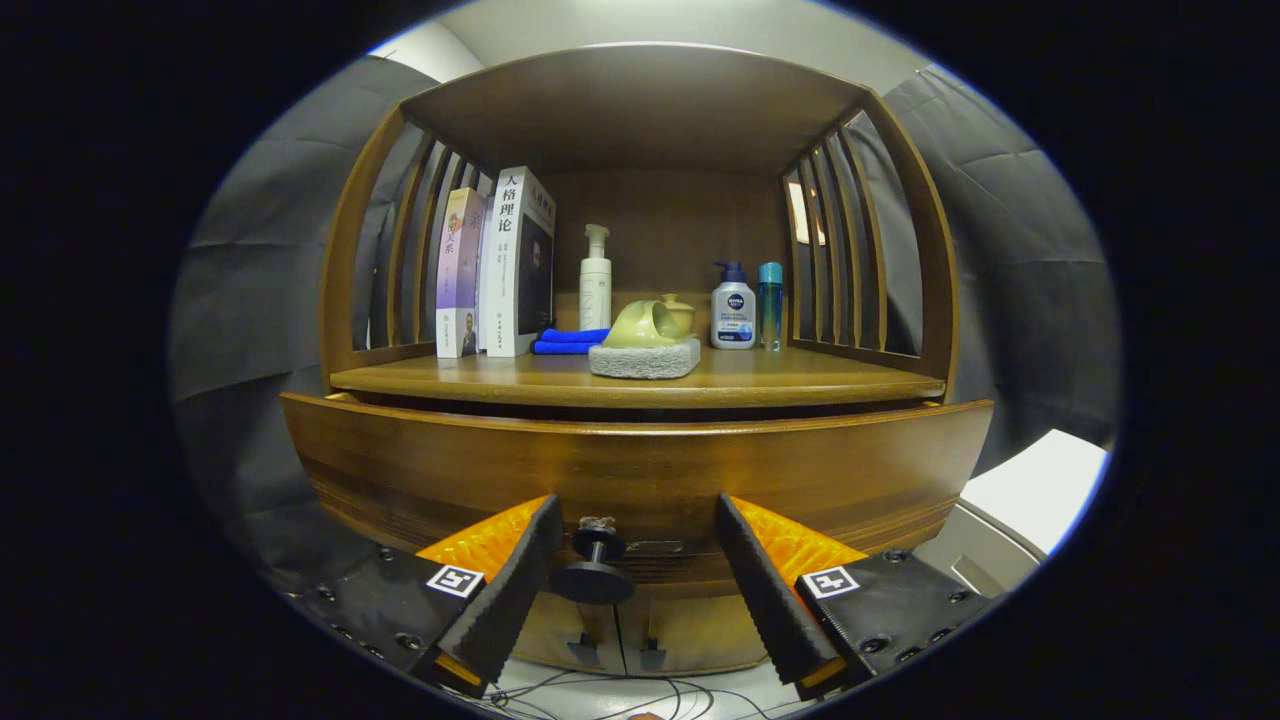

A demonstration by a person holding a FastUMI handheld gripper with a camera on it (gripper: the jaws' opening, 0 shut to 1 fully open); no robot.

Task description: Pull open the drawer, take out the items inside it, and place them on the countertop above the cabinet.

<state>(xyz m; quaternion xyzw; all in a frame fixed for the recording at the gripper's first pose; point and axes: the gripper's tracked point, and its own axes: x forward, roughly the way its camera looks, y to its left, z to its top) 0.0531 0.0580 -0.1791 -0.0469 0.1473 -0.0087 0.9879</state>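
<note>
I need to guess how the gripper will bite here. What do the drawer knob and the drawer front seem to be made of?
The drawer knob, between the open fingers of the gripper and untouched, looks like dark metal or hard plastic: smooth, matte, on a slim stem. I cannot tell which. The drawer front looks like varnished wood: brown grain lines with a soft gloss.

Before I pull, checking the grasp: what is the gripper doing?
Gripper: open, fingers either side of the drawer knob, not touching it.
</note>
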